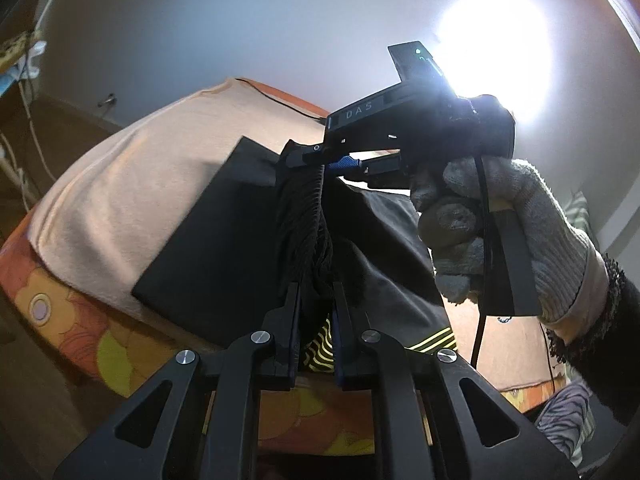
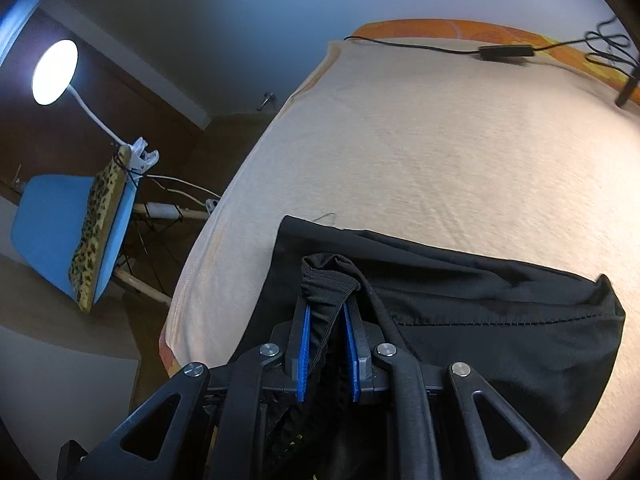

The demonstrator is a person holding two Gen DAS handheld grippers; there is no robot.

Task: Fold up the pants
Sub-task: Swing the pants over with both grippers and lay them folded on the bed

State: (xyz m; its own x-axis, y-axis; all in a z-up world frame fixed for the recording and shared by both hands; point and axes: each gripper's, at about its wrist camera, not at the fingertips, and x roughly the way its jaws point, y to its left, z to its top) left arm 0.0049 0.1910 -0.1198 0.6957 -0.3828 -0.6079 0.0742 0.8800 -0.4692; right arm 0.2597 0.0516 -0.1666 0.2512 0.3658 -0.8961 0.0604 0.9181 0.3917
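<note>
Pants (image 2: pixel 460 312), ribbed waistband pinched inside both grippers' jaws, over cream sheet (image 2: pixel 420 140)

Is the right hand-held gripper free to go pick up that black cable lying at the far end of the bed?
Probably not yet: the right hand-held gripper is shut on the pants, and the cable lies far across the sheet.

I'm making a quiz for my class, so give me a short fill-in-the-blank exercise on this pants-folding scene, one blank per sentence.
1. Both hand-held grippers are shut on the ribbed ______ of the black pants.
2. The pants lie on a ______-coloured sheet.
3. The hand on the right hand-held gripper wears a knitted ______.
4. The stripes beside the left hand-held gripper are ______.

Missing words: waistband; peach; glove; yellow
</note>
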